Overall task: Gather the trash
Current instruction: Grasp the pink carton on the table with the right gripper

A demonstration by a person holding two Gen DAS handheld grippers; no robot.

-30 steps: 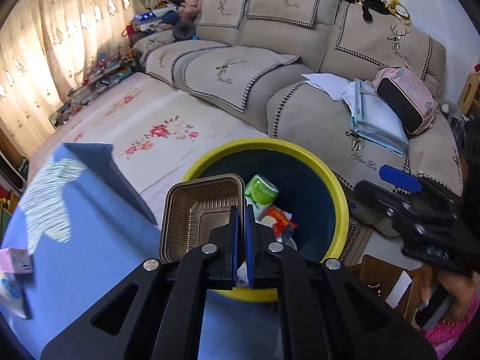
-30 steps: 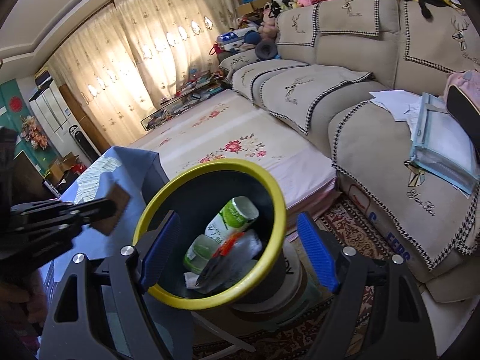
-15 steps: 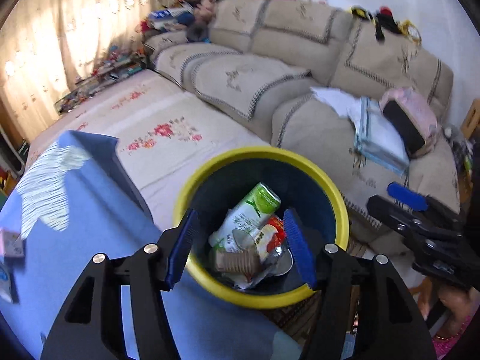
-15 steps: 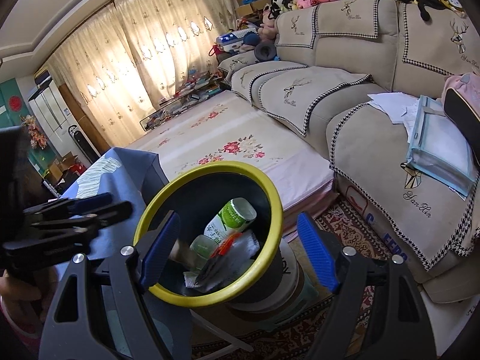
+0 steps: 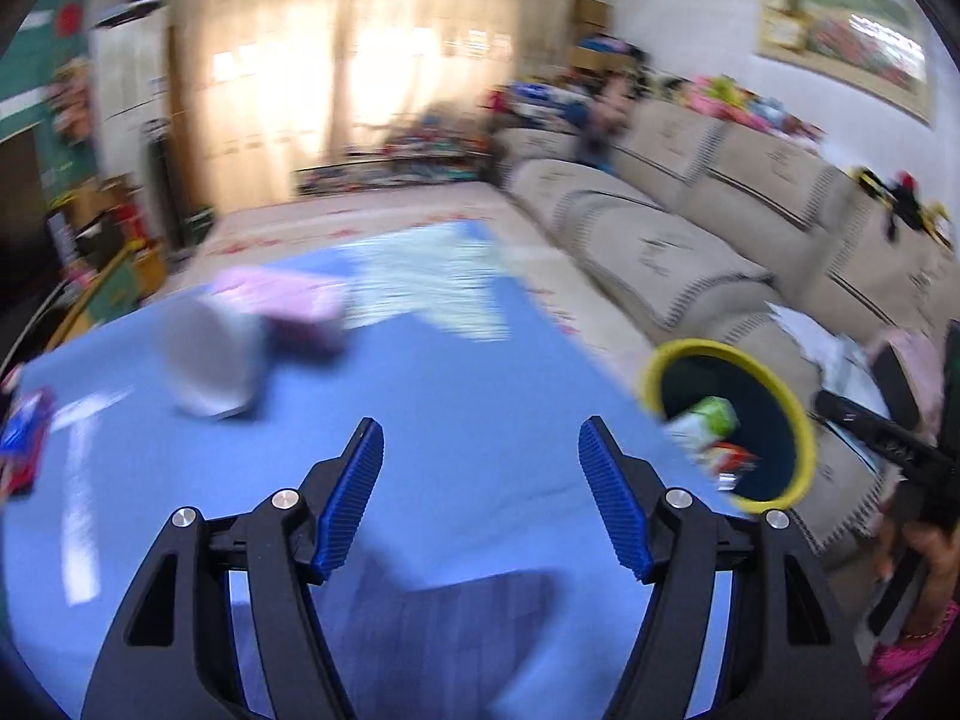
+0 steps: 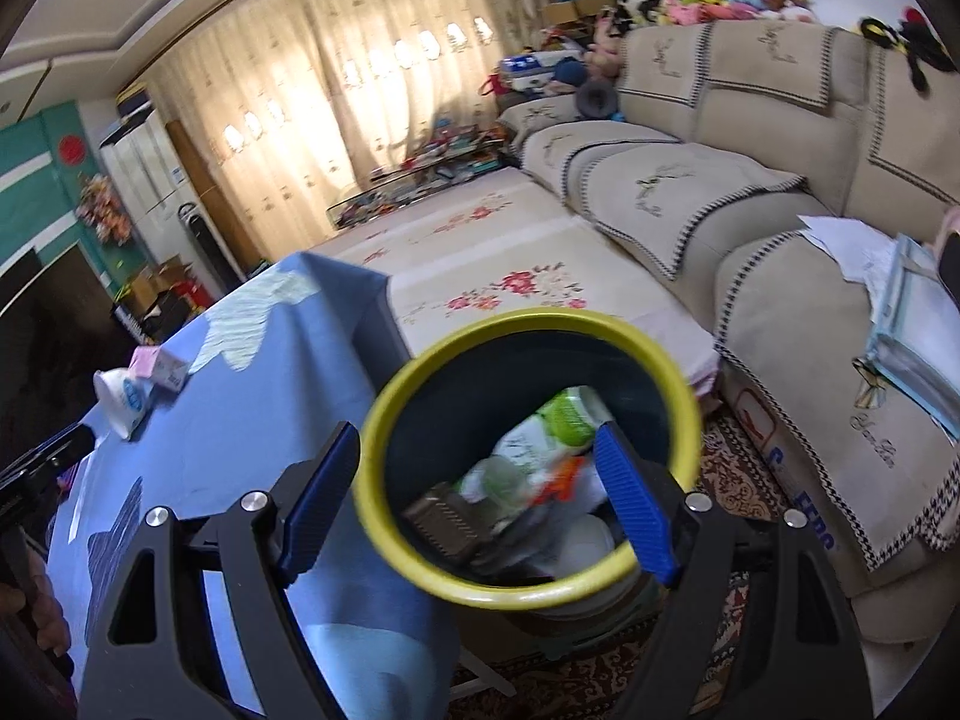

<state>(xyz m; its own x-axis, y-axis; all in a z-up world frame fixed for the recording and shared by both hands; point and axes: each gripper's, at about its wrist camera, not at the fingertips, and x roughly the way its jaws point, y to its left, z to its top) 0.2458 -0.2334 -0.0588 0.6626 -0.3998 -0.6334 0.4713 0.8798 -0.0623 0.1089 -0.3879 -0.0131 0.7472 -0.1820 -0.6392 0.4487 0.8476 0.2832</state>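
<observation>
A yellow-rimmed dark bin (image 6: 672, 384) stands beside the blue-covered table (image 6: 252, 396); it also shows in the left wrist view (image 5: 798, 414). Inside lie a green-white carton (image 6: 564, 420), the brown tray (image 6: 444, 519) and other wrappers. My right gripper (image 6: 480, 495) is open and empty right above the bin. My left gripper (image 5: 480, 498) is open and empty over the table (image 5: 456, 420), left of the bin. A white cup (image 5: 207, 360) lies on its side on the table next to a pink box (image 5: 288, 300); both show in the right wrist view, cup (image 6: 120, 399), box (image 6: 159, 366).
A red-blue packet (image 5: 21, 450) lies at the table's left edge. A beige sofa (image 6: 750, 198) with papers and a folder (image 6: 918, 324) stands behind the bin. A floral mat (image 6: 492, 276) covers the floor. The left wrist view is motion-blurred.
My left gripper opened and dropped the brown tray into the bin, then swung left over the table. My right gripper stayed open above the bin.
</observation>
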